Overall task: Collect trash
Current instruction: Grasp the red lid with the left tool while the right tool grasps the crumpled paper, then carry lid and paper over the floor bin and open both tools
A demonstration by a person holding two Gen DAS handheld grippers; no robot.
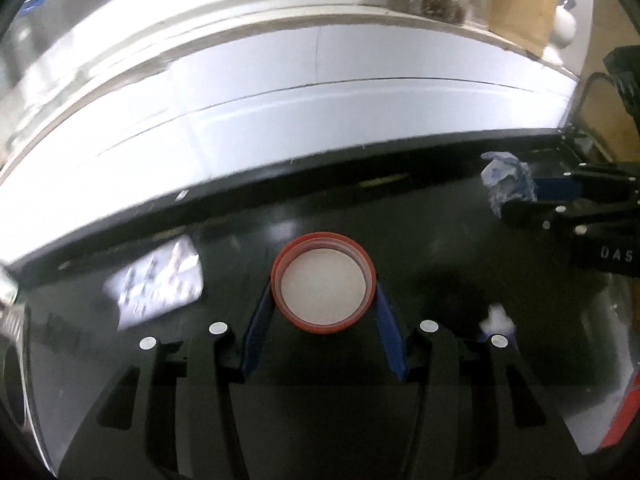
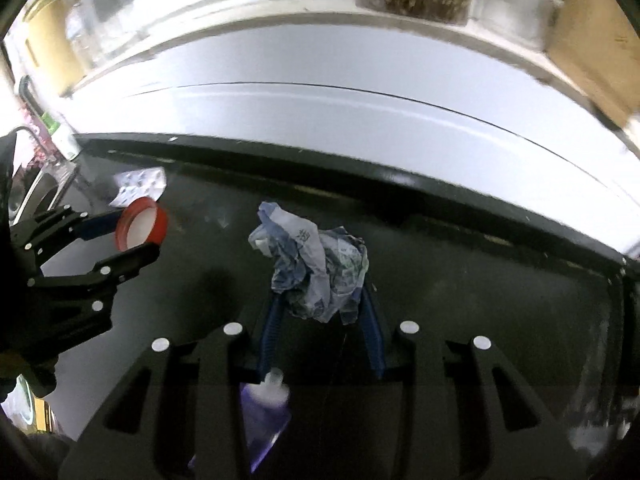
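Note:
A red lid (image 1: 323, 282) with a white inside sits between the blue pads of my left gripper (image 1: 323, 300), which is shut on it above the black table (image 1: 360, 208). The same red lid (image 2: 141, 229) shows at the left of the right wrist view, held in the left gripper (image 2: 136, 236). A crumpled blue-and-white wrapper (image 2: 316, 270) is pinched in my right gripper (image 2: 320, 312), lifted over the table. That wrapper (image 1: 506, 184) and the right gripper (image 1: 520, 196) appear at the right of the left wrist view.
A white blister pack (image 1: 158, 282) lies on the table left of the lid, seen again as a blister pack (image 2: 138, 188) at the far left. A small purple squeeze tube (image 2: 266, 412) lies below my right gripper. Pale floor (image 2: 320, 120) runs beyond the table's far edge, with cardboard boxes (image 2: 592, 40) behind.

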